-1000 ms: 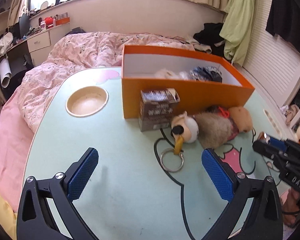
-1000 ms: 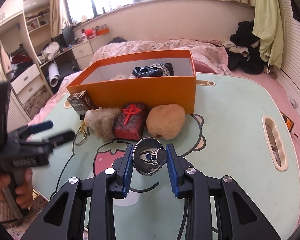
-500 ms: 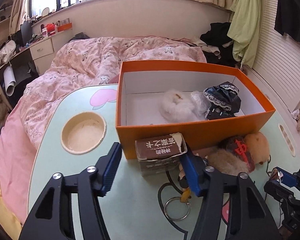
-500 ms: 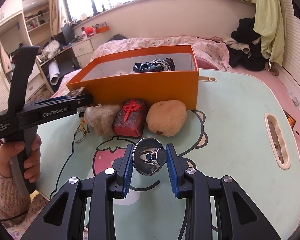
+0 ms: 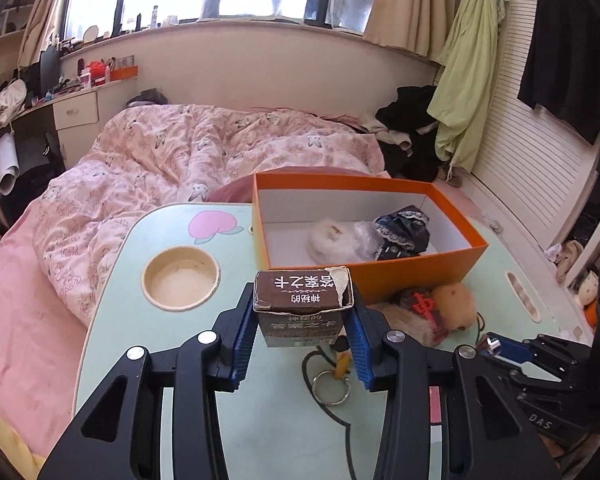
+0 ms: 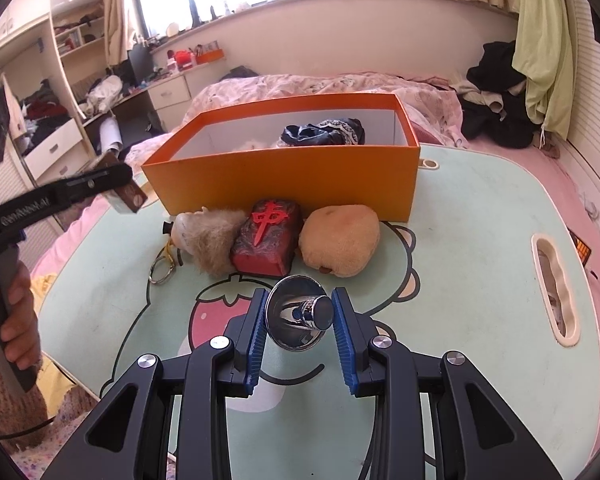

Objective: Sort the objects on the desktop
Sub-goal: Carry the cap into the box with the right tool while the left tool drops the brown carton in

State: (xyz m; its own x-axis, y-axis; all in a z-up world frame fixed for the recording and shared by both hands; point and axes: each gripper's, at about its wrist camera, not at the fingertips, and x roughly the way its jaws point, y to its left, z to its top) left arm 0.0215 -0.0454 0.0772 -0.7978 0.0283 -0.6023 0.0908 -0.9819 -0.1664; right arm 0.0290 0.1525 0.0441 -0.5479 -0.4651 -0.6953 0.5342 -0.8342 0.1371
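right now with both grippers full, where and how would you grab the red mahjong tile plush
Grip the red mahjong tile plush across its two long sides, coming from above. It lies flat, wedged between the furry keychain toy and tan plush, so its ends are freer.

We see an orange box (image 5: 380, 276) with white insides, a mint table (image 6: 480, 240) with a pink strawberry print (image 6: 216, 320), and a brown carton (image 5: 304, 300).
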